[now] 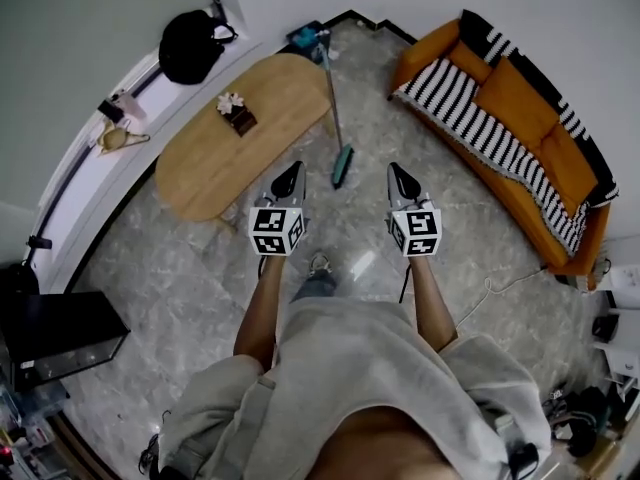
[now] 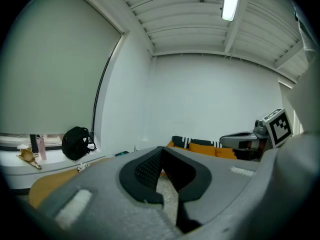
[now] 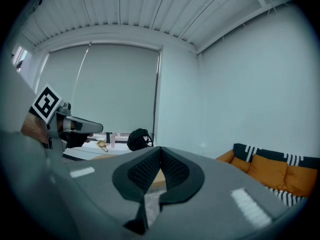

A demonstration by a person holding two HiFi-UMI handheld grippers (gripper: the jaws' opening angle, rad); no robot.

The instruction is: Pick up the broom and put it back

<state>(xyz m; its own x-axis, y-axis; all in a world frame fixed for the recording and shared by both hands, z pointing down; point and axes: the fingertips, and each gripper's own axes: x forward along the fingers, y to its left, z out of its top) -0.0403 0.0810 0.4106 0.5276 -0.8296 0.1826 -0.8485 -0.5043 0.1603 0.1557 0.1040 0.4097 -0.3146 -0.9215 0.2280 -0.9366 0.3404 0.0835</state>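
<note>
Right now the broom (image 1: 335, 108) appears to be lying on the marble floor (image 1: 400, 298) just beside the oval wooden table (image 1: 200, 168). Its green head (image 1: 343, 166) is pointing toward the person and its thin handle is running away to the far corner, where something teal (image 1: 305, 36) is sitting. The left gripper (image 1: 297, 166) and the right gripper (image 1: 394, 169) are both reaching forward side by side, each with its jaws pressed together and nothing between them. Neither is touching the broom; the head is lying on the floor between the two tips.

The step in hand looks like the approach. To do it well, one gripper needs to be spreading its jaws before it is dipping toward the floor. It should be aiming at the handle a little above the head, where the pole is bare and clear of the table edge. Closing across the pole, not along it, should be keeping it from rolling away. The orange sofa (image 1: 520, 98) is standing well apart, so that side is offering room to lift.
</note>
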